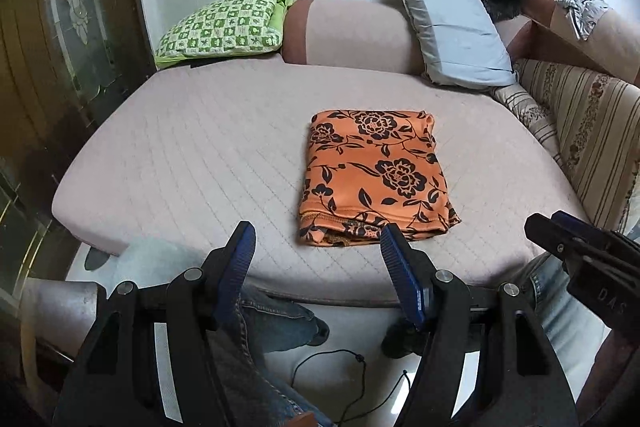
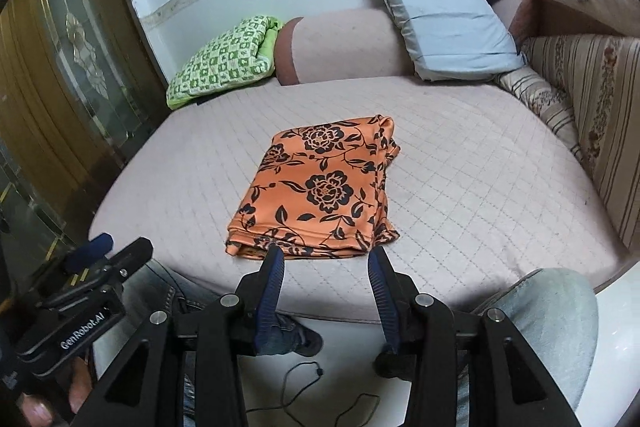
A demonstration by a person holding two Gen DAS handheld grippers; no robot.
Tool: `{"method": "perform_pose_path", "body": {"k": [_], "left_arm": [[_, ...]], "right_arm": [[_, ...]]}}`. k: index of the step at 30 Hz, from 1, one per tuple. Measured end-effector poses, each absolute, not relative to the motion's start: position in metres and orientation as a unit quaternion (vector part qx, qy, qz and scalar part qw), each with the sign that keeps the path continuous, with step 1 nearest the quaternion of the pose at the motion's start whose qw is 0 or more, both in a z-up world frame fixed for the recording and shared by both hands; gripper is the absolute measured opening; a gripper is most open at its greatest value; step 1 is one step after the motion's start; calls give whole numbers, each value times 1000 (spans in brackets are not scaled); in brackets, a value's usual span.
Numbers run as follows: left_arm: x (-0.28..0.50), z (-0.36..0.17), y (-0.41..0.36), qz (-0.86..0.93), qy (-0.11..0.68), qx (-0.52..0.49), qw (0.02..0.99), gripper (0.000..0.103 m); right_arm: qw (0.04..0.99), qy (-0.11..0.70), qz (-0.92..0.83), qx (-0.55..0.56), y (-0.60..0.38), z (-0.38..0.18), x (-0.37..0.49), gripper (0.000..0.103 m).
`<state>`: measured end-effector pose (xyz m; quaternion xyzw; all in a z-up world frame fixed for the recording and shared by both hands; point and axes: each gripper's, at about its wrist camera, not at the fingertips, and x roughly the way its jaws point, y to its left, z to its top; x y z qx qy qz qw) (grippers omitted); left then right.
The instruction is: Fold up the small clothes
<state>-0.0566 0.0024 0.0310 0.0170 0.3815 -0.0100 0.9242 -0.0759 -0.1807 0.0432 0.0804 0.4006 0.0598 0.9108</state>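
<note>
The orange flowered garment (image 1: 376,175) lies folded into a compact rectangle at the middle of the bed (image 1: 192,155), its layered hems nearest the person, probably a finished fold. Both the left gripper (image 1: 316,247) and right gripper (image 2: 326,267) hang clear of it, jaws spread and empty. At twelve o'clock a bolster (image 1: 352,31) lines the wall; a green checked pillow (image 1: 220,23) sits at ten, a blue pillow (image 1: 448,27) at one.
</note>
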Motion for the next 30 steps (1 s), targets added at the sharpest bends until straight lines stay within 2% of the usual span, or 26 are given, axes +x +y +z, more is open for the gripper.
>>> {"method": "perform_pose_path", "body": {"k": [5,30], "left_arm": [[-54,29,2,-12,389,17,921,65],[-49,22,-16,-16,395,22,918,65]], "right_arm": [[916,391,53,74,-177,45,-76,48],[907,414,41,64,-178,33,-61,48]]}}
